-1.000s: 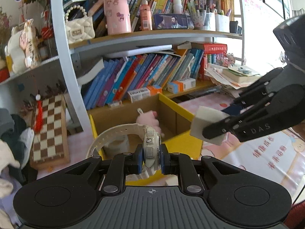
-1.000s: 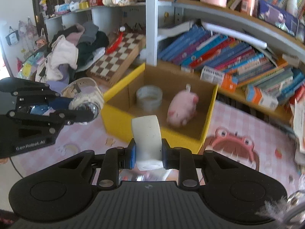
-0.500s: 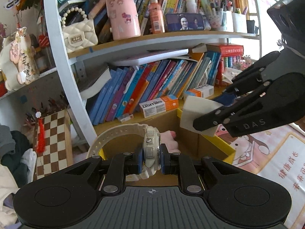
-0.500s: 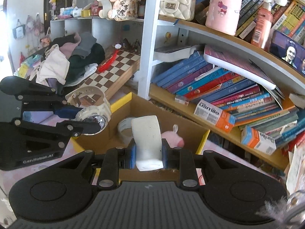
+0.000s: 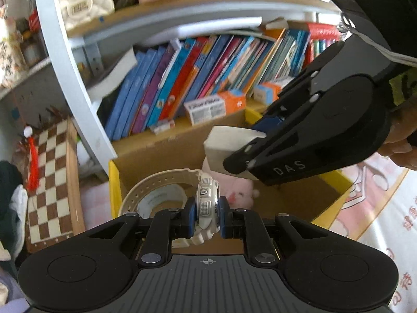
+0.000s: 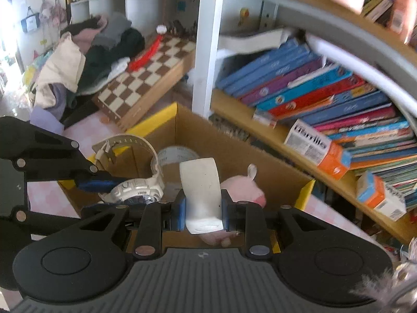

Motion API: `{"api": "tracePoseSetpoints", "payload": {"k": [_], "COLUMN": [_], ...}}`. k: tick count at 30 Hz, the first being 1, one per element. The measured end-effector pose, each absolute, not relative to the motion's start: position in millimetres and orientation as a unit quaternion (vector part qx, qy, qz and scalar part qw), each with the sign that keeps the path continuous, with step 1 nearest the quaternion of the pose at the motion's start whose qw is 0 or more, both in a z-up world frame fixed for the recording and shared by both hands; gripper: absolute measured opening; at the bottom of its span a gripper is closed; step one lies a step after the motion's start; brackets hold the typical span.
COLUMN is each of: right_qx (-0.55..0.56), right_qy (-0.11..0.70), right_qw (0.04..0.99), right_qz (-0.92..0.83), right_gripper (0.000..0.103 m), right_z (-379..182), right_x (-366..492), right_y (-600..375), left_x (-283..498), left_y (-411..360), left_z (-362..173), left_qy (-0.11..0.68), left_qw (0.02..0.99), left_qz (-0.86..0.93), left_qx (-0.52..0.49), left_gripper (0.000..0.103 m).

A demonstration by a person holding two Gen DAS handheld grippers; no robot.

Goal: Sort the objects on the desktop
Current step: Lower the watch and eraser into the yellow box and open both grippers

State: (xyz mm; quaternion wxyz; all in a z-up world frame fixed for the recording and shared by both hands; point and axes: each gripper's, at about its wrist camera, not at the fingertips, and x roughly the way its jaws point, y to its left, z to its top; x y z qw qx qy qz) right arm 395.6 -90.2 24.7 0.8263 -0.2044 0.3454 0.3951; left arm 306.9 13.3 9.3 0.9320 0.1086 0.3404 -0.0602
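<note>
My left gripper [image 5: 206, 216] is shut on a white wristwatch [image 5: 207, 203], held over the left part of an open yellow-rimmed cardboard box [image 5: 114, 182]. My right gripper [image 6: 203, 212] is shut on a white curved block [image 6: 202, 190], held over the same box [image 6: 306, 186]. Inside the box lie a pink plush pig [image 6: 241, 186] and a tape roll [image 6: 177, 155]. The right gripper with its block [image 5: 229, 146] shows in the left wrist view, and the left gripper with the watch [image 6: 135, 187] shows in the right wrist view.
A bookshelf with leaning books [image 5: 198, 78] and small cartons [image 5: 216, 105] stands right behind the box. A folded chessboard [image 5: 49, 180] and a clothes pile [image 6: 86, 57] lie to the left. A pink printed mat [image 5: 385, 208] covers the desk to the right.
Both grippers have moved forward and down over the box, still holding the watch and the white block. The box interior now fills more of both views.
</note>
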Motion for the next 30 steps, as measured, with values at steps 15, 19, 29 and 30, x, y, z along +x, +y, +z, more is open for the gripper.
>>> {"api": "tracePoseSetpoints", "payload": {"k": [15,19,29,30], "right_qx": [-0.234,-0.251,-0.294,-0.294], "right_qy": [0.410,0.419,0.425,0.425], "right_qw": [0.783,0.770,0.739,0.738], "right_qz": [0.404,0.410,0.433,0.434], "right_gripper": [0.024,0.024,0.025,0.025], "right_z": [-34,-41,-49,-49], "right_x": [417,419,413,413], "right_y": [-79,-73,-63,-63], "left_x": [332,337,343,343], "left_y": [27,29,34,34], "left_z": [-22,-25,-31,-31], "left_qy": [0.396,0.407,0.419,0.420], "left_qw": [0.913,0.909,0.905,0.905], "left_qz": [-0.054,-0.055,-0.058,-0.058], "left_qx": [0.081,0.067,0.047,0.045], "left_gripper": [0.016,0.016,0.021,0.022]}}
